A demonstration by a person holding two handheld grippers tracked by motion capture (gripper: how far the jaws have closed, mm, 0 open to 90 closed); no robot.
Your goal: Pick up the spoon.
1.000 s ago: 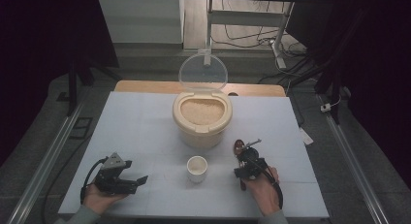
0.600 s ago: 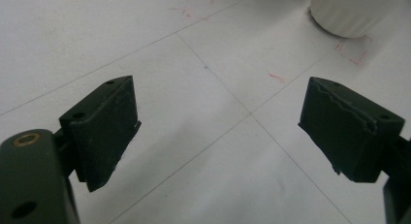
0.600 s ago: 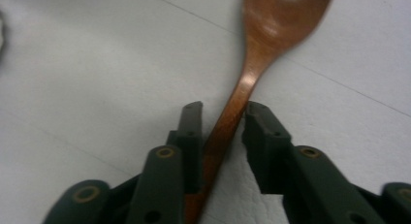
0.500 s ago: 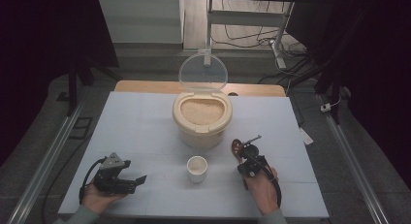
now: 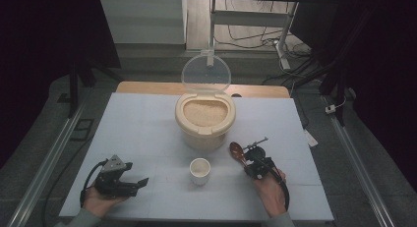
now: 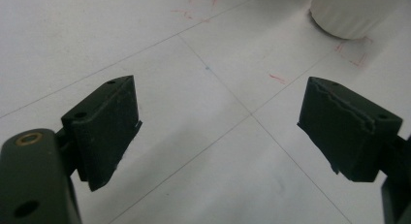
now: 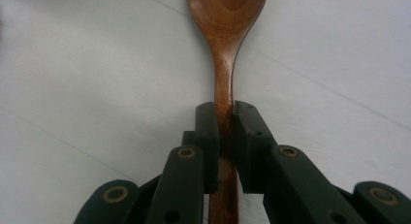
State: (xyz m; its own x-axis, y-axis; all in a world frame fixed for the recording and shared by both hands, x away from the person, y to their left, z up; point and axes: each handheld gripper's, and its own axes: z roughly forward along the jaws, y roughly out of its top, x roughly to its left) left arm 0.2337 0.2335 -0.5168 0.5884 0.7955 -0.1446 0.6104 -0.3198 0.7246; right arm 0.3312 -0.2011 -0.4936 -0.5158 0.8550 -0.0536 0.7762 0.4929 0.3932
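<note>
— Closing on the handle: is that what your right hand-held gripper (image 7: pixel 224 122) has just done?

— Yes. A second ago its jaws stood apart around the brown wooden spoon (image 7: pixel 226 49); they have just been closing, and now both pads press the thin handle from either side. The spoon lies flat on the white table (image 5: pixel 147 119), its bowl pointing away from me toward the round cream plastic rice container (image 5: pixel 205 120).

— So the spoon is secured?

— I judge it so. The handle sits straight between the pads, with no gap that I can make out in the right gripper view. It has not left the table yet.

— And your left hand-held gripper (image 6: pixel 218 132)?

— Resting near the table's front left corner, jaws spread wide with nothing between them. It has kept its place over the last second.

— What does the grip open up?

— Lifting the spoon and taking it to the rice, I'd say. The container's clear lid (image 5: pixel 205 72) stands up, the grains lie bare, and the small white cup (image 5: pixel 199 170) waits just in front, between my two hands.
</note>
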